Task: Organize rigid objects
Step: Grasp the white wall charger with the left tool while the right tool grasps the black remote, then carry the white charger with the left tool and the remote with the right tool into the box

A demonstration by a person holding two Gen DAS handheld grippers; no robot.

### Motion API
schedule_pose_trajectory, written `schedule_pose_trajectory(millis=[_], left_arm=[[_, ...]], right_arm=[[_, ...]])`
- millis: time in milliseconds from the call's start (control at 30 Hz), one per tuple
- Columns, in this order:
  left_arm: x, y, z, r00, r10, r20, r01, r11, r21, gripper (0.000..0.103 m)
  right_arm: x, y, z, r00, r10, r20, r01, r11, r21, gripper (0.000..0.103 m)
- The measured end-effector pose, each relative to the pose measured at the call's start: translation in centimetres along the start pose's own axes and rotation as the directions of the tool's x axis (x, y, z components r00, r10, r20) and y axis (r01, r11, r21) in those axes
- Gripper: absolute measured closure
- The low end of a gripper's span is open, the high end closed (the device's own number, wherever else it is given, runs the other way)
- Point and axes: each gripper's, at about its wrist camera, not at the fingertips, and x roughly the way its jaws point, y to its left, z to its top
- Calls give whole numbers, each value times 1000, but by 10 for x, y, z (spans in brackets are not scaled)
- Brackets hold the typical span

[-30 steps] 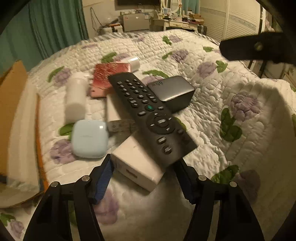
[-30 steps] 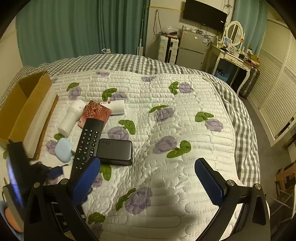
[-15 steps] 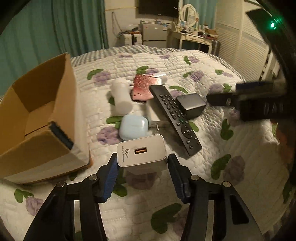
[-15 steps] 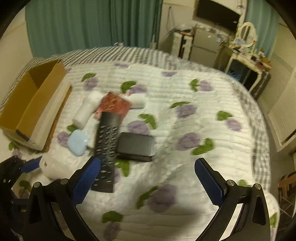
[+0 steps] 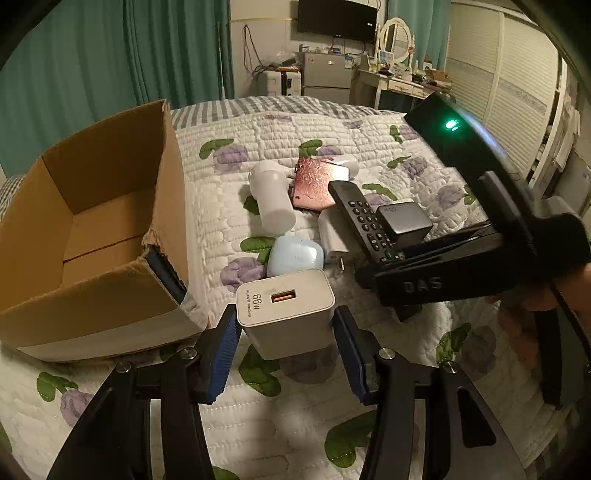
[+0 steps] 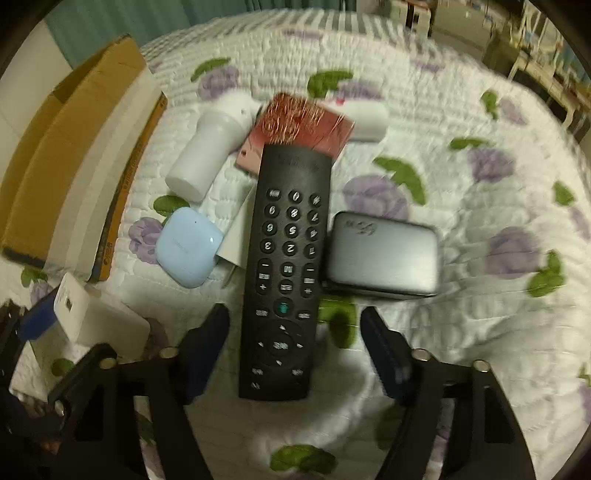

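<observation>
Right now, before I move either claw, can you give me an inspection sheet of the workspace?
Surface: quilted floral bedspread.
Job's things: white charger gripped; black remote, blue earbud case, grey box, white bottle, pink box on the bed; open cardboard box.
Clutter: nothing seen.
Grippers: left claw shut on the charger, jaws just closing; right claw closing, straddling the remote, pads not touching.
Cables: wall cable.
Surroundings: green curtains, TV, dresser.
</observation>
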Motion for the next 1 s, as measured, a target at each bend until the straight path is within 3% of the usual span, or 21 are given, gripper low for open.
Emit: schedule_pose_trajectory(millis=[67, 233, 467, 900, 1000], left_arm=[[0, 1, 0, 1000, 2, -4, -2, 1000, -2, 51], [-4, -1, 2, 1000, 0, 3, 0, 1000, 1, 51], [-20, -5, 9, 999, -13, 37, 13, 1000, 6, 51], [-48, -7, 18, 995, -35, 97, 34, 999, 9, 51], [-51, -7, 18, 994, -40, 100, 39, 999, 11, 51]], right_arm=[[11, 1, 3, 999, 19, -27, -18, 1000, 14, 61], [4, 3, -3, 1000, 11, 13, -11, 1000, -1, 62], [-34, 16, -24, 987, -100, 124, 111, 990, -91, 64], [-68, 25, -30, 981, -106, 165, 123, 987, -101, 70], [-74, 25, -34, 979, -106, 175, 124, 988, -96, 81]])
